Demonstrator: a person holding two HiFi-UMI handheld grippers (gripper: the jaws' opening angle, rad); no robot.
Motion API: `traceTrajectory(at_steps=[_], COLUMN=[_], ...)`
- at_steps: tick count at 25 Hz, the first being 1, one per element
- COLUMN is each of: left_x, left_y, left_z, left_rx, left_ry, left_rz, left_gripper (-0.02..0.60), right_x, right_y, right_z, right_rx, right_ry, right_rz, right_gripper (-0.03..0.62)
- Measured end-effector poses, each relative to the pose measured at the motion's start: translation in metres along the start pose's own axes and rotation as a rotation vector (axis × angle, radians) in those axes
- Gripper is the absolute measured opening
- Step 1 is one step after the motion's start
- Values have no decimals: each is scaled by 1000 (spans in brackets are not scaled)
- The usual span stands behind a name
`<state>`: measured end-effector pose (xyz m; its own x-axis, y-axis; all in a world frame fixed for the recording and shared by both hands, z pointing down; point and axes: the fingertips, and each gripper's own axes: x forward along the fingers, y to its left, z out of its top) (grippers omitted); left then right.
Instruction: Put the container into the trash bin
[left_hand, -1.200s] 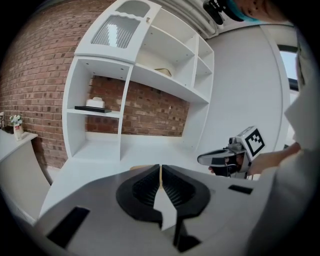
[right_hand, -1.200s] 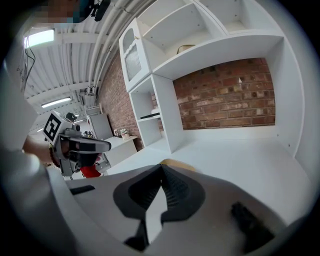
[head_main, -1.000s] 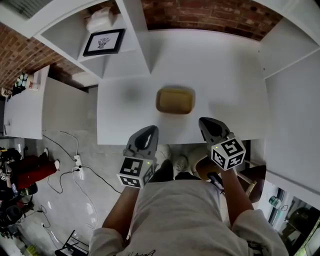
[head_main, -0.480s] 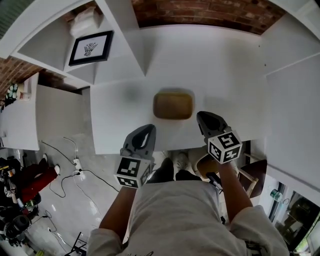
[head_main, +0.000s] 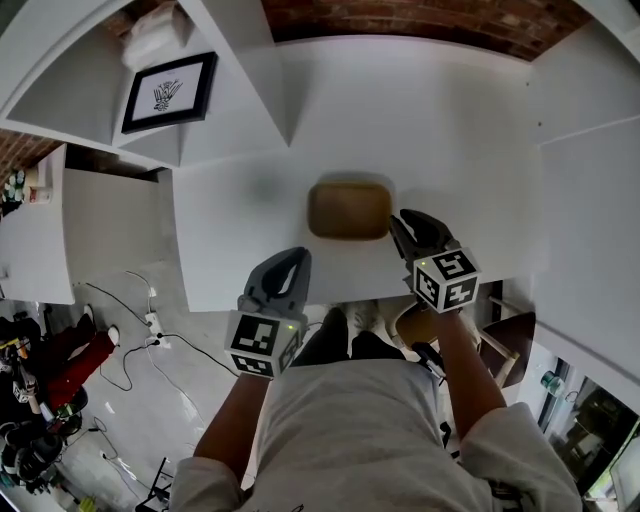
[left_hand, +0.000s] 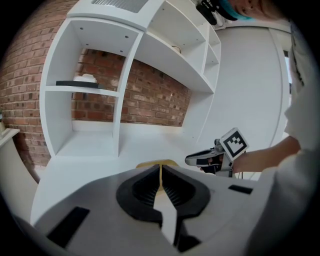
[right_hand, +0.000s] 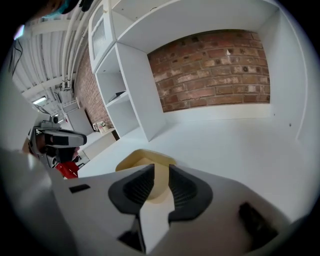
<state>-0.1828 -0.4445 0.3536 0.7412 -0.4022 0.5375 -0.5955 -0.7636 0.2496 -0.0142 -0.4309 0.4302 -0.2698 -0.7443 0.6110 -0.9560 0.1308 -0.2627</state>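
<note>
A tan, shallow container (head_main: 348, 210) with rounded corners lies on the white desk (head_main: 460, 150) near its front edge. My right gripper (head_main: 401, 223) is at the container's right end, and its jaws are opening. In the right gripper view the container's near rim (right_hand: 145, 161) shows through the gap just past the right gripper (right_hand: 161, 168), and the pads do not press on it. My left gripper (head_main: 292, 255) hangs over the desk's front edge, short of the container's left corner, with its jaws shut and empty. In the left gripper view the container (left_hand: 156, 163) peeks over the left gripper (left_hand: 160, 168).
A white shelf unit (head_main: 250, 60) stands at the desk's back left with a framed picture (head_main: 168, 92) in it, and a brick wall (right_hand: 215, 65) is behind. Cables (head_main: 140, 330) trail on the floor at left. A round brown object (head_main: 416, 326) sits under the desk's front edge.
My right gripper has come forward and down to the container's right end, and its jaws have parted. The left gripper has edged forward a little and stays shut.
</note>
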Motion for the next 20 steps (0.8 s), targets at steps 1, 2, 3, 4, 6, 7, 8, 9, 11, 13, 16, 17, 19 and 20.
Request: traceTrajectory(at_steps=[1,2,3,4,6,7,8,9,11,13,16,17,19,20], left_x=[0,0,1,1,3,4,4,5,7,7,8,8,8,8], left_y=[1,2,2,3,3,3,3,4,5,6,9,10,11,12], left_z=[-1,-3,-5,-7,-11,-12,-13,-14,-14,-14,-15,-16,-17,-18], left_rx=[-3,-5,-7,-9,-14,-18,-20,-22,-26,-30,-35,-37,-40,-42], left_ry=[4,9,14,19,28,32,35,37,40,41,42,43,46,48], left_rz=[0,0,-1,-2,-4,-5,-7,-8,-11,-11,-8,-8,-8,-8], left_gripper=[26,26,26,26,26,26,26,26,26,26,26,26,26,26], right_x=[3,7,10,13,19,21,23,25,29,32,36,38,40,42], right_y=[-1,-3,-4,-6,-10,-12,-13,-14,-16,-17,-18,-18,-18,-17], right_z=[-2,-3,-5,-8,-13,-15,-17,-18,-21,-24,-29,-30,-31,-32], right_rx=[11,23,33,40,50,55,60,65,73,82,96,100,106,108], right_ry=[3,7,13,21,40,49,57,64,77,93,109,112,118,122], right_rz=[2,3,3,-1,-9,-12,-14,-15,-17,-15,-14,-14,-14,-14], right_gripper=[87,87,89,91,94,95,95,95,95,95,95,95,95,95])
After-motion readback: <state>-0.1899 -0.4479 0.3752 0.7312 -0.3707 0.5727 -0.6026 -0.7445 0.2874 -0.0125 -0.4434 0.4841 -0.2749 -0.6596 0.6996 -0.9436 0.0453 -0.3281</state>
